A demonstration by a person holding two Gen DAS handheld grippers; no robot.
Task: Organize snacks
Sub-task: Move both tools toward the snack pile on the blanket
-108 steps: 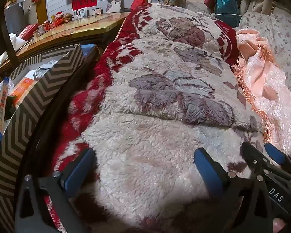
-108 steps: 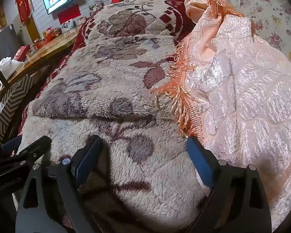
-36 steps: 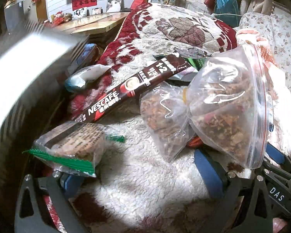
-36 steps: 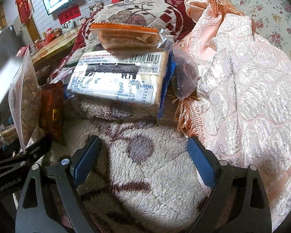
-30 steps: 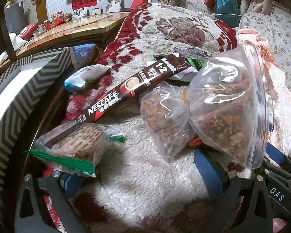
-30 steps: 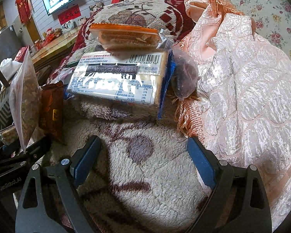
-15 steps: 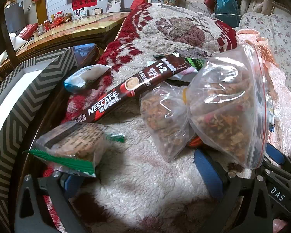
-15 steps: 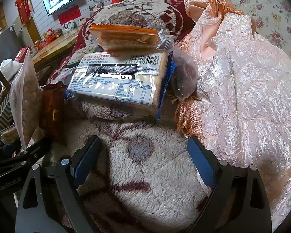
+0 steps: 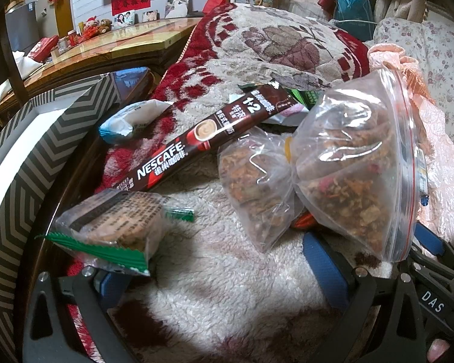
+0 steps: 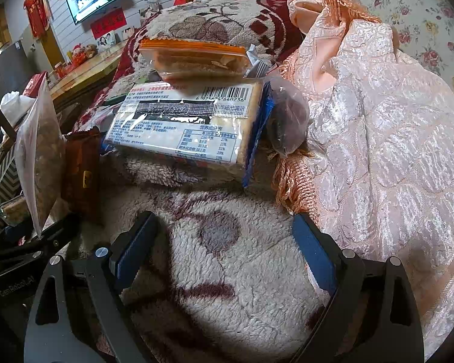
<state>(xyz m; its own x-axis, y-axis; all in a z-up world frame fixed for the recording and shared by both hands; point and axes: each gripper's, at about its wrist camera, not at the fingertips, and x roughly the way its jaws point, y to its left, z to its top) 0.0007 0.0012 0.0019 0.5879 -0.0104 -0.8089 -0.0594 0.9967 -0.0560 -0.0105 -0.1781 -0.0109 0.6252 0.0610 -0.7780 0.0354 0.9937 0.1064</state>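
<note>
Snacks lie on a fluffy floral blanket (image 9: 227,275). In the left wrist view: a clear zip bag of dried bits (image 9: 357,175), a Nescafe stick (image 9: 202,136), a green-edged biscuit pack (image 9: 115,227), a white-blue packet (image 9: 133,119). My left gripper (image 9: 218,269) is open and empty; the biscuit pack covers its left fingertip. In the right wrist view: a large cracker pack (image 10: 184,127), an orange-zip bag (image 10: 196,59) on top of it, a brown packet (image 10: 81,169), the zip bag (image 10: 39,154). My right gripper (image 10: 224,242) is open and empty just in front of the cracker pack.
A chevron-patterned box (image 9: 24,175) stands at the left beside the blanket. A pink quilted cover (image 10: 387,151) lies bunched to the right. A wooden table (image 9: 112,48) with small items is behind. My left gripper's body (image 10: 27,248) shows in the right wrist view.
The snacks came onto the bare blanket between 3.6 s and 1.2 s ago. The chevron box moved at the left, then settled. Both grippers stayed in place and open.
</note>
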